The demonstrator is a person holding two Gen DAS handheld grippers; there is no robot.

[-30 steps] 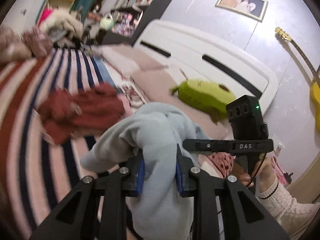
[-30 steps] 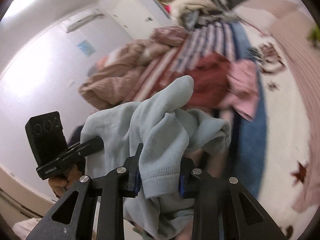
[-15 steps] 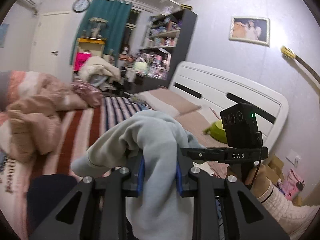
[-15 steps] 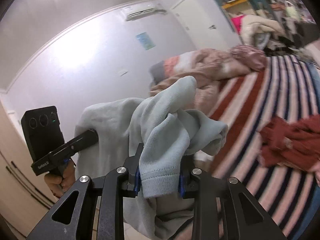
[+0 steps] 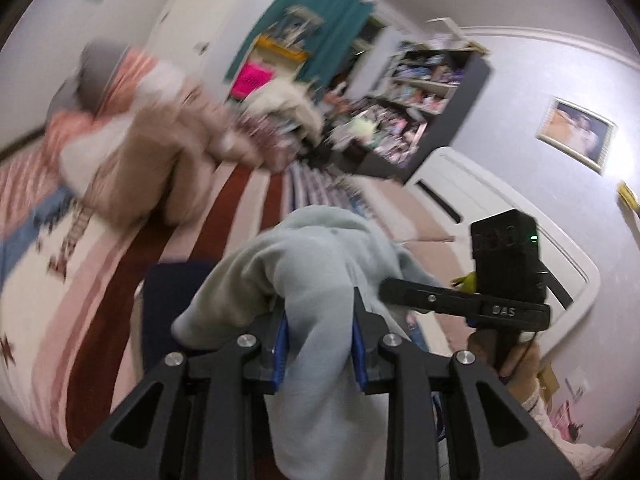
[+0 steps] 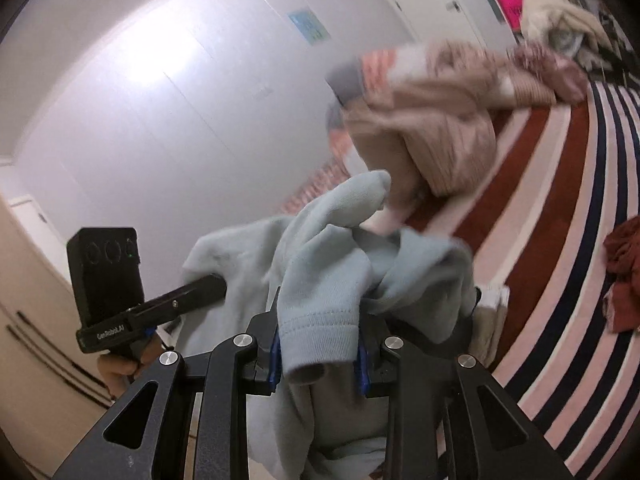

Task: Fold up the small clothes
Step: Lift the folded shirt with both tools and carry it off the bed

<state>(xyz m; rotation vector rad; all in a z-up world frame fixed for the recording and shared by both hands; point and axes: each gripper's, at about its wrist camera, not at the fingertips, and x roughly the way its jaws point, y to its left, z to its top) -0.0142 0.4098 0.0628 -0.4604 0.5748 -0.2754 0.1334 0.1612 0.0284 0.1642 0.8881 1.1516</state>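
Pale blue garment (image 5: pixel 320 280) is bunched up in the air above the bed (image 5: pixel 120 280), held at two spots. Left claw (image 5: pixel 318 354) is clamped on one fold of it, blue pads (image 5: pixel 280 356) pressing the cloth from both sides. Right claw (image 6: pixel 318 354) is clamped on a hemmed edge, likely a cuff or waistband; hard to say which. Garment type can't be told: it's crumpled, and its lower part runs out of frame under both claws.

In each view the other claw shows only as a black body with a camera block, its tips buried in cloth. Hand (image 5: pixel 516 364) on the right claw's grip is partly cut off, with a knit sleeve (image 5: pixel 560 428) at the edge.

Background is motion-blurred. Striped bedspread (image 6: pixel 560 200), a beige duvet heap (image 6: pixel 440 120) and a dark red garment (image 6: pixel 624 276) at the frame edge. Dark item (image 5: pixel 172 304) under the cloth: unclear. Shelf (image 5: pixel 420 100) contents unreadable.
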